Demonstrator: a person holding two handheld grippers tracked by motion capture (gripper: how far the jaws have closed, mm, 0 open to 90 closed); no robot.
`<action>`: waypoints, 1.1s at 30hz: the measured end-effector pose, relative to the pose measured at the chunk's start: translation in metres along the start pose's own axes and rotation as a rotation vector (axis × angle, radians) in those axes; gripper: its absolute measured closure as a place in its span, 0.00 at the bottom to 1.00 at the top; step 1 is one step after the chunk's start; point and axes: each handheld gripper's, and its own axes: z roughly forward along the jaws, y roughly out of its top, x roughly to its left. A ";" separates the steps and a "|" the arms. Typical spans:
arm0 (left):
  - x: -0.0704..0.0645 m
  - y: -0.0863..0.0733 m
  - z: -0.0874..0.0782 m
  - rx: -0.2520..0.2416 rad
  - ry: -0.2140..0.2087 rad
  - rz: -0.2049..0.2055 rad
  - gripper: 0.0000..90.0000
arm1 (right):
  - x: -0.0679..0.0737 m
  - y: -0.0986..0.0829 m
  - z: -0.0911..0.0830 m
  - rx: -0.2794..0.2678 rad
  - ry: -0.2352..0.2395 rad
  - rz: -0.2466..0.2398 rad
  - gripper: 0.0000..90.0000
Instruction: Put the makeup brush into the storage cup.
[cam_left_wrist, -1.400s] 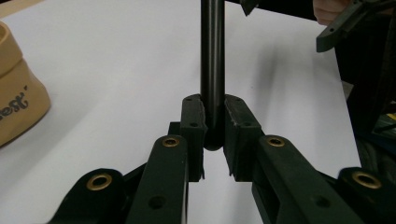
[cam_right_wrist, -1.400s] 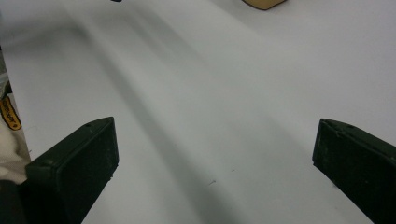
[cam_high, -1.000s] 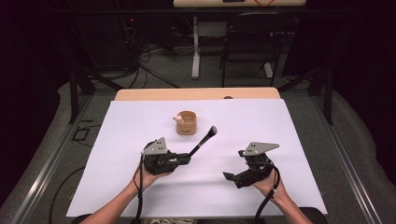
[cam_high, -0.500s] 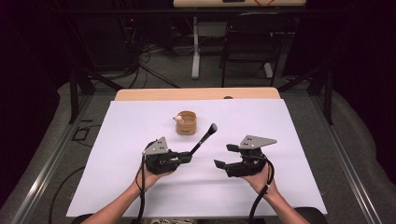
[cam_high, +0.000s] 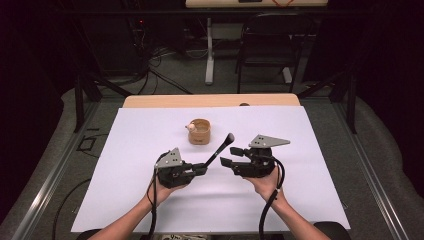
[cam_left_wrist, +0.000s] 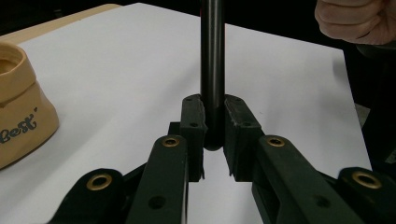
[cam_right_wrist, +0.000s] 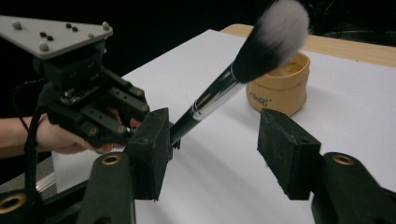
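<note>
My left gripper (cam_high: 204, 170) is clamped on the brush (cam_right_wrist: 243, 65); right gripper (cam_right_wrist: 212, 144) gapes beside it; handover pending.

Left claw (cam_high: 204, 170) grips brush (cam_high: 220, 149) beside pouch (cam_high: 199, 132).

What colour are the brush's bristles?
Black at the base, fading to white tips, on the brush; clearest in the right gripper view.
</note>
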 end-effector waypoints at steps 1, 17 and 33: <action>0.000 0.000 0.001 -0.001 -0.005 0.001 0.88 | 0.001 0.001 0.001 -0.003 -0.004 -0.003 0.51; -0.003 -0.002 0.002 -0.011 0.017 0.020 0.88 | -0.002 0.011 0.014 -0.062 -0.040 0.080 0.67; -0.004 -0.003 0.007 0.021 0.008 0.043 0.88 | -0.005 0.010 0.011 -0.073 0.048 0.117 0.82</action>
